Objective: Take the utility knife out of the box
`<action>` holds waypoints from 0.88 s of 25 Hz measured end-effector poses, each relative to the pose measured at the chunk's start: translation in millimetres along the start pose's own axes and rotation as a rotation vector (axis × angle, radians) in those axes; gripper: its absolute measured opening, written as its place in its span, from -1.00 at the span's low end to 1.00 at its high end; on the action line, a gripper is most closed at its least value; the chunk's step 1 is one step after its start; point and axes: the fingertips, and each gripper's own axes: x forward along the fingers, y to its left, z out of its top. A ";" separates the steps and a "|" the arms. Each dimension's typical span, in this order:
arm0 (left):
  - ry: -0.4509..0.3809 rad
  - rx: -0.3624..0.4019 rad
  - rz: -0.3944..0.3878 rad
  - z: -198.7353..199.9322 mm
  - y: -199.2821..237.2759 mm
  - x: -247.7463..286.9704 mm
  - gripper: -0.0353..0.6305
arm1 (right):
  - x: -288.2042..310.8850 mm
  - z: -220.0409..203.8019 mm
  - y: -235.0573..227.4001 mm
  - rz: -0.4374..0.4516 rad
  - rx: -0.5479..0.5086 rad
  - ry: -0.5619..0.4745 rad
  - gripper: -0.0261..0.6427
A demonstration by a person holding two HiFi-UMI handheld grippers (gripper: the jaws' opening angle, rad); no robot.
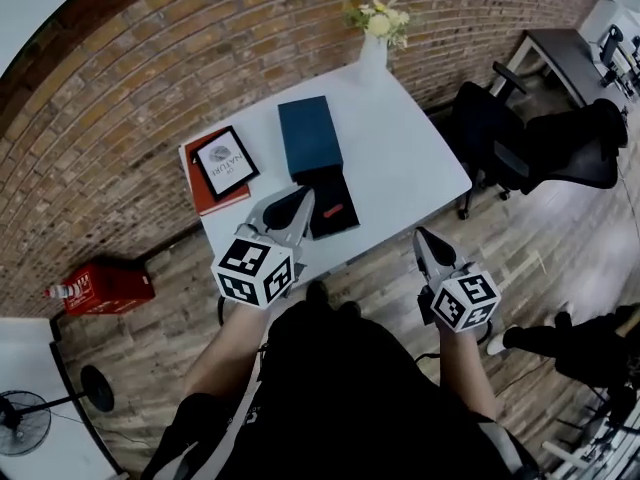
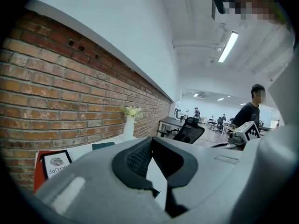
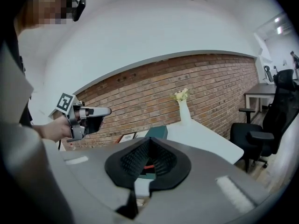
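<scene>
Utility knife (image 1: 336,211), small and red, lies in the open black box (image 1: 340,190) just right of your left hand-held gripper (image 1: 303,198); that one and your right hand-held gripper (image 1: 421,235) are both pressed together.

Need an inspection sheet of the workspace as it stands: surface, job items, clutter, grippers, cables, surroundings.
Surface: white table against a brick wall, right half bare.
Job's things: open black box tray near the front edge, holding a red item, likely the utility knife; teal lid lies just behind it.
Clutter: framed card on a red book; vase of flowers at the far end.
Grippers: left gripper and right gripper both shut, empty, neither touching the box.
Cables: nothing seen on the table.
Surroundings: black office chair right of the table; red box and fan on the wood floor at left.
</scene>
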 end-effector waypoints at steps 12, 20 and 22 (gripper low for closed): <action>-0.014 -0.083 0.031 3.4 85.4 5.8 -0.88 | 101.8 39.3 41.5 0.095 -0.112 0.038 -0.92; -0.023 -0.118 0.114 0.5 115.0 14.7 -0.88 | 143.1 24.7 57.9 0.224 -0.208 0.155 -0.92; -0.020 -0.134 0.160 -2.4 123.8 18.1 -0.88 | 153.3 23.5 52.0 0.257 -0.215 0.178 -0.92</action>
